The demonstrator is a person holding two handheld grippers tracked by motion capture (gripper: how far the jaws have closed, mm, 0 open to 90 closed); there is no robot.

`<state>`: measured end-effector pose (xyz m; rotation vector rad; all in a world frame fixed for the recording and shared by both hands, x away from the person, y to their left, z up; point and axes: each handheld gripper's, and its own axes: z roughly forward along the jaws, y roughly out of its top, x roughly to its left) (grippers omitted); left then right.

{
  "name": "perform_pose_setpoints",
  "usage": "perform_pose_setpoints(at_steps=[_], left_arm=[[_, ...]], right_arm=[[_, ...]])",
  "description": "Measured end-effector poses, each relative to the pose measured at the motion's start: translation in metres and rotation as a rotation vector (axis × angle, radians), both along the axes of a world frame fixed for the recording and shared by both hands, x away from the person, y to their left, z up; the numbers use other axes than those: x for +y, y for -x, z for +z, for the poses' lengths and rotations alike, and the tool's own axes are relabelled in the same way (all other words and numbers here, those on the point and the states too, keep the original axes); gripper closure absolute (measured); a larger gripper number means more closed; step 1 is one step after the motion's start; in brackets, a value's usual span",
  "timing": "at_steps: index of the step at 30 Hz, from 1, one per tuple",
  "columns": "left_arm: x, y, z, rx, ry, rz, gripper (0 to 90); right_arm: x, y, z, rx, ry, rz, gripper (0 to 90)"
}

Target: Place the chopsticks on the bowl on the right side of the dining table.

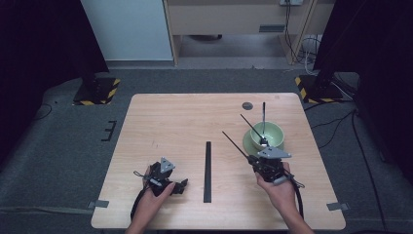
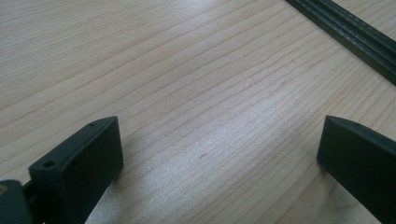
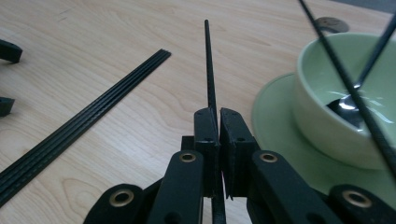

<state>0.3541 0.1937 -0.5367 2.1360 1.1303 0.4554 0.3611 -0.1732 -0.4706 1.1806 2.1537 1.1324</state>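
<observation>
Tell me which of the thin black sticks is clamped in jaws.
The chopstick pinched in the right gripper, pointing away over bare table; the other sticks lean in the green bowl.

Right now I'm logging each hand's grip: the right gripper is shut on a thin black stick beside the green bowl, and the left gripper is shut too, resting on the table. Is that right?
Not quite. The left gripper is open: the left gripper view shows its two jaws standing wide apart over bare table. The rest holds: the right gripper is shut on the thin black stick beside the green bowl.
</observation>
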Motion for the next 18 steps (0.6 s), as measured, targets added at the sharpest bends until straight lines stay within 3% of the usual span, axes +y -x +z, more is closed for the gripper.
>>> perform_pose_setpoints(at_steps=[11, 18], left_arm=[[0.0, 0.0, 0.0, 0.0, 0.0, 0.0, 0.0], [0.0, 0.0, 0.0, 0.0, 0.0, -0.001, 0.0]], right_arm=[[-0.025, -0.02, 0.027, -0.027, 0.041, -0.035, 86.2], [-0.034, -0.038, 0.025, -0.032, 0.034, -0.067, 86.2]])
